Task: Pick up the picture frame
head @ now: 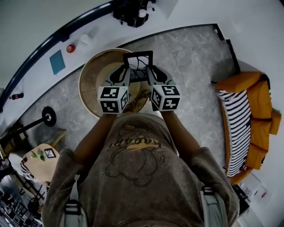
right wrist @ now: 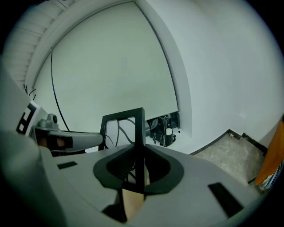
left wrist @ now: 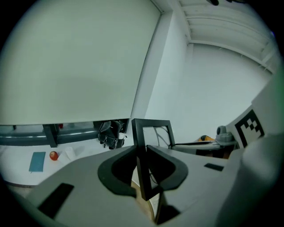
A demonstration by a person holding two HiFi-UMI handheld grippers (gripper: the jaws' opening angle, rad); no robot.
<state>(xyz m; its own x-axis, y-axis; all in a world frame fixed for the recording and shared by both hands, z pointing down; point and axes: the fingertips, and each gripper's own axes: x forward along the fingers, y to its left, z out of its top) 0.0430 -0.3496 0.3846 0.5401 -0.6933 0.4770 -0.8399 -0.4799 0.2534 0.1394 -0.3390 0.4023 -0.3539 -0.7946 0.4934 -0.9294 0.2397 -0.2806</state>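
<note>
Above the round wooden desk (head: 88,73), the black picture frame (head: 138,54) is held up between the two grippers, upright, with its top bar farthest from the person. It appears clear of the desk top.

Left gripper (head: 125,71) has its fingers closed on the frame's left side bar. In the left gripper view the thin bar stands squeezed between the dark pads, and the rest of the frame rises past them against the white wall. Right gripper (head: 151,71) grips the right side bar in the same way. Its own view shows the bar pinched upright in the middle of the fingers, with pale wood showing below. The two grippers sit side by side, near each other, their marker cubes facing the person's chest. Thin dark lines show through the frame's opening; what they are cannot be told.

Beyond the desk, a black bag (head: 131,11) sits at the foot of the wall. A small red ball (head: 71,48) and a flat blue thing (head: 57,61) lie on the white ledge to the left. Grey stone floor (head: 191,66) surrounds the desk. An orange sofa (head: 257,93) with a black-and-white striped blanket (head: 239,128) stands well apart at the right.
</note>
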